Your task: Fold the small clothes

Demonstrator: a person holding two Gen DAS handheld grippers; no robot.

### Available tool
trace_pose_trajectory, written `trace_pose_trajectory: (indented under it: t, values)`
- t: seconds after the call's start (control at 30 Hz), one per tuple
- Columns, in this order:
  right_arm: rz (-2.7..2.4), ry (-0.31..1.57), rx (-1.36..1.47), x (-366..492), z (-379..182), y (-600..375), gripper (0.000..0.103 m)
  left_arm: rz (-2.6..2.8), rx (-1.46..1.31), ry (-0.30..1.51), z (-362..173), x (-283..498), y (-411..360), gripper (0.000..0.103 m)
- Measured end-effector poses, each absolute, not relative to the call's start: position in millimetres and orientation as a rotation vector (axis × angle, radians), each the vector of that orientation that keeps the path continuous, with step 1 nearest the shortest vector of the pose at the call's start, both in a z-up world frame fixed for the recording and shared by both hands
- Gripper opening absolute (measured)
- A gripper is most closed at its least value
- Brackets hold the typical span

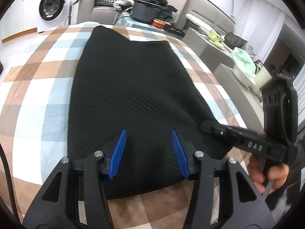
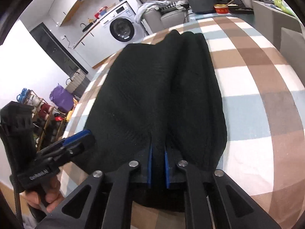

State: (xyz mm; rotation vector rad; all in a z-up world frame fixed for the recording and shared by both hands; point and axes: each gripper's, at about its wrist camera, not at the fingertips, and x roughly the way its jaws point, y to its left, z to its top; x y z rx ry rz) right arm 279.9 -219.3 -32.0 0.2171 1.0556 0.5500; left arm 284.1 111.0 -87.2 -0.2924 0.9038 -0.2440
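Observation:
A black ribbed garment lies lengthwise on a checked blanket of brown, white and pale blue. My left gripper hovers over the garment's near end, its blue pads standing apart with only flat cloth below them. In the right wrist view the garment rises in ridges that run into my right gripper, whose blue pads are pinched on a fold of it. The right gripper comes in from the right over the garment's near right edge, held by a hand. The left gripper is at the garment's left edge.
A washing machine stands beyond the far left corner. Behind the blanket's far end are a black box, a red tin and piled dark clothes. A grey sofa with a green bag runs along the right. A shoe rack stands on the floor.

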Motion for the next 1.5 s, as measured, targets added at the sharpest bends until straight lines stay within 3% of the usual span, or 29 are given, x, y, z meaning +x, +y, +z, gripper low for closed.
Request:
trace_pose_trajectory:
  t: [0.13,0.23,0.33,0.53,0.6,0.63,0.77,0.9,1.07,1.2,1.5]
  values:
    - [0.551,1.034,0.268,294,-23,-230,0.030,-0.308,-0.269,0.898,-84,283,93,0.047]
    - [0.541,1.028,0.304,314,-20,-232,0.031,-0.372,-0.246,0.890,-82,283,74,0.047]
    - [0.545,1.032,0.356,338,-22,-232,0.031,-0.401,-0.182,0.902,-88,283,53,0.054]
    - [0.549,1.055,0.347,366,-38,-217,0.030,-0.399,-0.084,0.925,-102,282,36,0.059]
    - [0.550,1.051,0.333,367,-37,-213,0.021,-0.408,-0.094,0.928,-103,283,36,0.060]
    - [0.558,1.050,0.318,367,-37,-210,0.010,-0.411,-0.099,0.928,-103,282,37,0.060]
    - [0.586,0.970,0.275,365,-23,-206,0.007,-0.424,-0.146,0.926,-98,283,43,0.060]
    - [0.574,0.882,0.265,358,-4,-214,0.007,-0.437,-0.165,0.906,-92,283,50,0.060]
    - [0.480,1.042,0.229,375,-44,-211,0.010,-0.426,-0.163,0.930,-98,281,55,0.060]
    - [0.494,1.029,0.273,366,-33,-224,0.026,-0.437,-0.202,0.921,-93,280,59,0.060]
    - [0.593,1.083,0.344,328,-29,-232,0.026,-0.429,-0.235,0.918,-93,288,59,0.060]
